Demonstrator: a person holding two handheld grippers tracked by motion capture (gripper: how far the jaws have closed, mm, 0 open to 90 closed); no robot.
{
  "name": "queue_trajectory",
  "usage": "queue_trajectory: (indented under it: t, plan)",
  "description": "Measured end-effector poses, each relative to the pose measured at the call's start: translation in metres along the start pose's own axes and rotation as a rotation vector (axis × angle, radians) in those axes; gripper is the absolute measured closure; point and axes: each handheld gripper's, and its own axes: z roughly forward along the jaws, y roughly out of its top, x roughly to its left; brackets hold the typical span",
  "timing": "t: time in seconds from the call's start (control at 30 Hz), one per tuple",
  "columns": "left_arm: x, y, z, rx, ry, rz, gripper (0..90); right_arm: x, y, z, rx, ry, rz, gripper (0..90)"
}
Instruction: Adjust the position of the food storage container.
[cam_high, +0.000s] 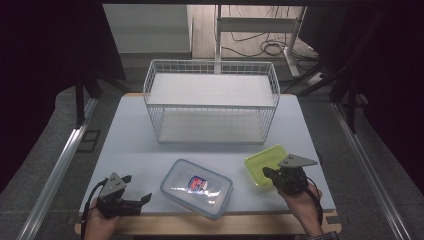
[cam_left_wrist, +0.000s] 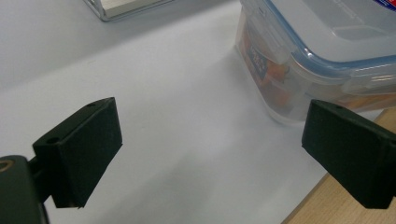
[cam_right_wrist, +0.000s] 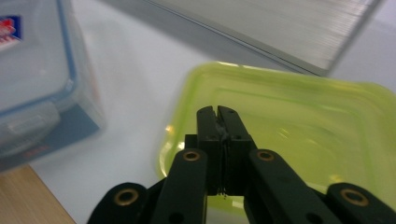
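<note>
A clear box with a blue-rimmed lid (cam_high: 197, 187) (cam_left_wrist: 327, 46) (cam_right_wrist: 32, 70) lies at the front middle of the white table (cam_high: 135, 145), with a red and blue label on top. A shallow yellow-green tray (cam_high: 262, 162) (cam_right_wrist: 289, 121) lies to its right. My right gripper (cam_high: 267, 172) (cam_right_wrist: 217, 112) is shut over the tray's near rim, jaws pressed together, and I see nothing between them. My left gripper (cam_high: 137, 187) (cam_left_wrist: 212, 149) is open just above the table at the front left, a short way from the box's corner.
A white two-tier wire basket (cam_high: 212, 102) (cam_right_wrist: 280, 32) stands at the back middle of the table. The wooden front edge (cam_left_wrist: 345, 210) runs close under the left gripper. Dark floor, rails and cables surround the table.
</note>
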Motion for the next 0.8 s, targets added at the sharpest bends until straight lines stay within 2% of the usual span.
queue_trajectory:
  t: [0.23,0.43,0.5,0.57,0.67,0.8]
  plan:
    - [0.0,0.0,0.0,-0.001,0.0,0.0,5.2,0.016,0.019,0.023,0.013,0.047,-0.042,89.0]
    - [0.0,0.0,0.0,0.006,0.005,0.008,5.3,0.025,0.027,0.051,0.085,0.085,-0.087,89.0]
    - [0.0,0.0,0.001,0.007,0.005,0.007,5.3,0.028,0.027,0.057,0.111,0.077,-0.107,89.0]
    - [0.0,0.0,0.001,0.008,0.006,0.007,5.4,0.028,0.027,0.059,0.119,0.069,-0.111,89.0]
    - [0.0,0.0,0.001,0.006,0.005,0.007,5.4,0.023,0.028,0.065,0.12,0.073,-0.091,89.1]
    - [0.0,0.0,0.001,0.001,-0.002,-0.002,5.3,0.013,0.031,0.068,0.112,0.038,-0.079,89.0]
